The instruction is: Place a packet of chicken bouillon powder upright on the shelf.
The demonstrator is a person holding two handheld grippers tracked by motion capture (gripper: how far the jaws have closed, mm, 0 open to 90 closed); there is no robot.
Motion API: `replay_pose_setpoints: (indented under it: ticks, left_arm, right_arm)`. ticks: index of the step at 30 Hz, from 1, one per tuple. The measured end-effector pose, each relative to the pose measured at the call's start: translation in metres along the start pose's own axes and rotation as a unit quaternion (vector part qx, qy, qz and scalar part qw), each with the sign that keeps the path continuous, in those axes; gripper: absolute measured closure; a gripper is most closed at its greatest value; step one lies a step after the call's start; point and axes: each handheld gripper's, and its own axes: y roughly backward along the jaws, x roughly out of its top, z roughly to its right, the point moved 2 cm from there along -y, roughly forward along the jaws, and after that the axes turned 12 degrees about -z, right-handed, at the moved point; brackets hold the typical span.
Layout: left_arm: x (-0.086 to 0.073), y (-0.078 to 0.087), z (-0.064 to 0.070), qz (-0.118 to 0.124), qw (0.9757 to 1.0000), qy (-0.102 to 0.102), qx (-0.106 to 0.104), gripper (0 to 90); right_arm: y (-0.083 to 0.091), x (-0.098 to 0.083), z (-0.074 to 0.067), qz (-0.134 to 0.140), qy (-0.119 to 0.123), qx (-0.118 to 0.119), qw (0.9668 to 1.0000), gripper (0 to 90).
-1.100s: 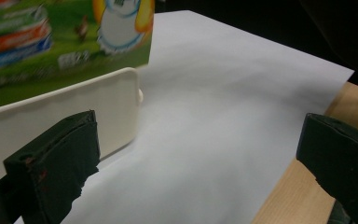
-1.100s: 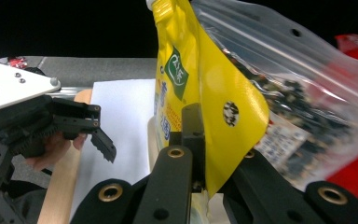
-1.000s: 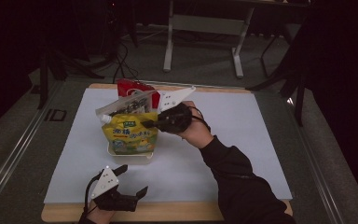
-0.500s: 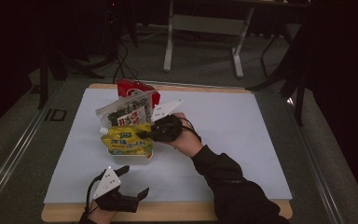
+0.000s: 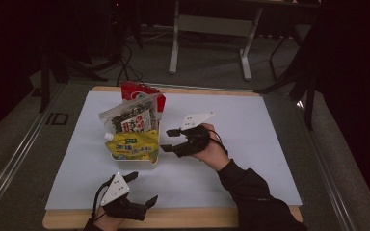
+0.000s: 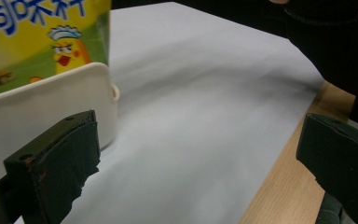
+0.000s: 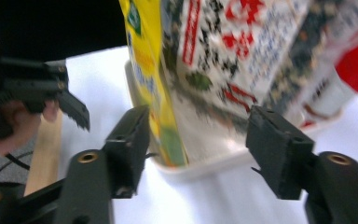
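My right gripper (image 5: 167, 140) — jaws just opened, nothing pinched — sits just beside the yellow pouch (image 5: 132, 146), which stands upright straight ahead, nearer it than my left gripper (image 5: 142, 188).

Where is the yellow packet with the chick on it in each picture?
High view: the yellow packet stands at the front of the white tray, left of centre.
Left gripper view: top left, behind the tray wall.
Right gripper view: upper middle.
Shared landmark: the white tray.

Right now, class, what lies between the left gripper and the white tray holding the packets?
In the high view, only bare white sheet separates the left gripper from the white tray.
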Motion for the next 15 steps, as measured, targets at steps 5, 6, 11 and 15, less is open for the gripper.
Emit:
replay_pose_setpoints:
  ticks: [5, 6, 11, 15]
  left_arm:
    - [0.000, -0.002, 0.002, -0.003, 1.0000, -0.004, -0.003, 0.6]
    - [0.000, -0.002, 0.002, -0.003, 1.0000, -0.006, -0.002, 0.6]
    - [0.000, -0.003, 0.002, -0.005, 1.0000, -0.007, -0.004, 0.6]
    - [-0.001, -0.004, 0.002, -0.006, 0.9999, -0.009, -0.004, 0.6]
  right_arm:
    - [0.007, -0.026, 0.002, -0.004, -0.014, -0.013, 0.9998, 27.6]
    - [0.008, -0.031, 0.002, -0.003, -0.018, -0.010, 0.9998, 25.8]
    - [0.008, -0.054, 0.001, -0.012, -0.033, 0.003, 0.9994, 20.2]
    - [0.006, -0.067, 0.000, -0.017, -0.041, 0.007, 0.9990, 19.7]
